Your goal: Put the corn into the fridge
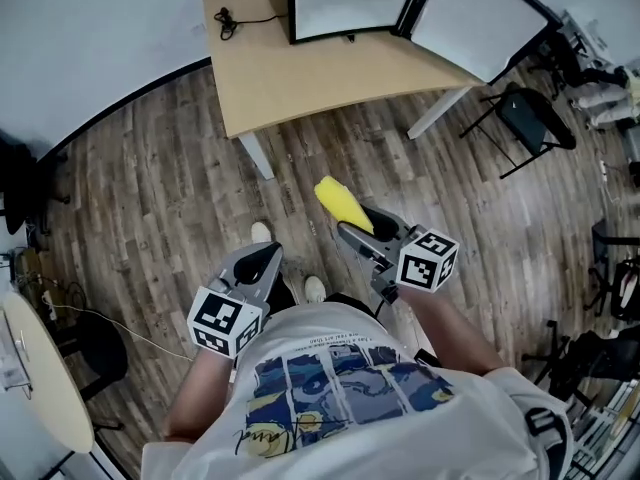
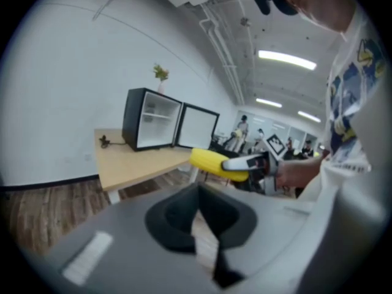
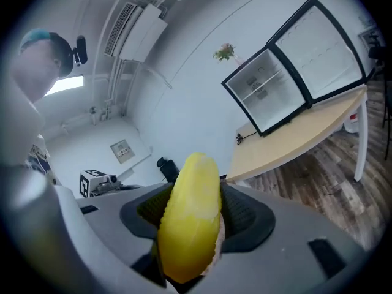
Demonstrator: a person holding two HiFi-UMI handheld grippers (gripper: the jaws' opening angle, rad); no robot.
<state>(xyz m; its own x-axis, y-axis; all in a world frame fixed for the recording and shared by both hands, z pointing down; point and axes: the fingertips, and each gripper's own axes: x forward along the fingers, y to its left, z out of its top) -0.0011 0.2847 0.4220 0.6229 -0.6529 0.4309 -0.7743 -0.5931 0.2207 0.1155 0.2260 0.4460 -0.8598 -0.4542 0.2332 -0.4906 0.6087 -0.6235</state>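
Note:
A yellow corn cob (image 1: pixel 342 204) sticks forward out of my right gripper (image 1: pixel 358 226), which is shut on it above the wood floor. In the right gripper view the corn (image 3: pixel 190 225) fills the gap between the jaws of the right gripper (image 3: pixel 193 188). The black mini fridge (image 1: pixel 345 3) stands on the beige table (image 1: pixel 300 78) ahead with its door (image 1: pixel 480 18) swung wide open; the fridge (image 3: pixel 288 72) shows white shelves inside. My left gripper (image 1: pixel 262 263) hangs low at the left, shut and holding nothing; from the left gripper (image 2: pixel 197 187) the corn (image 2: pixel 211 162) shows ahead to the right.
A black cable (image 1: pixel 228 18) lies on the table's left corner. White table legs (image 1: pixel 255 155) reach the floor in front of me. A black folding chair (image 1: pixel 530 118) stands to the right, a round pale table (image 1: pixel 40 368) at the far left. Office clutter lines the right edge.

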